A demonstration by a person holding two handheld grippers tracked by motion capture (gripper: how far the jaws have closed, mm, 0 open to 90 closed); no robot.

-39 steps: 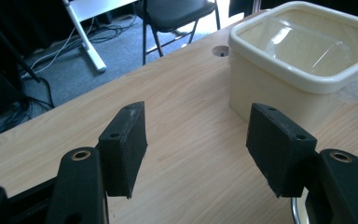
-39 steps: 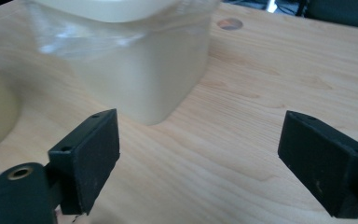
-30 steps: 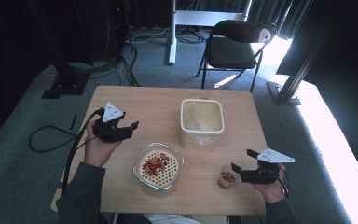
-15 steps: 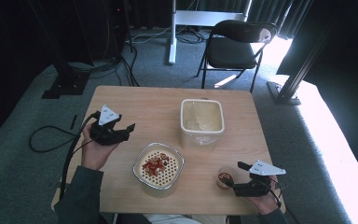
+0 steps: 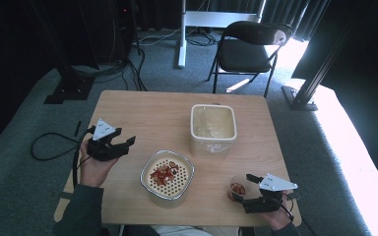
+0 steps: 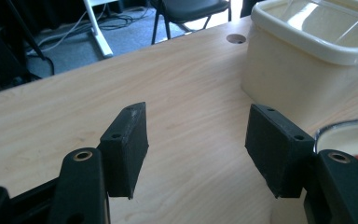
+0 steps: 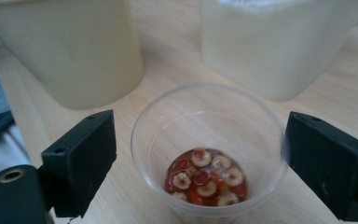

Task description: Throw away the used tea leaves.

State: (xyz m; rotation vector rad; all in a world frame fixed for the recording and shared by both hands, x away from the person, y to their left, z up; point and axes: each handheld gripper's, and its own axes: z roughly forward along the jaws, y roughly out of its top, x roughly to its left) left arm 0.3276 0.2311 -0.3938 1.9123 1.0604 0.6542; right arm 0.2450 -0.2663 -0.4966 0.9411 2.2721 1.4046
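We have brought our right gripper back toward us, jaws open either side of the clear plastic cup of red slices; our left gripper hovers open, left of the cup.

Left black two-jaw claw held low at the left, jaws spread wide, nothing between. Right black two-jaw claw near the front edge, jaws parted wide.
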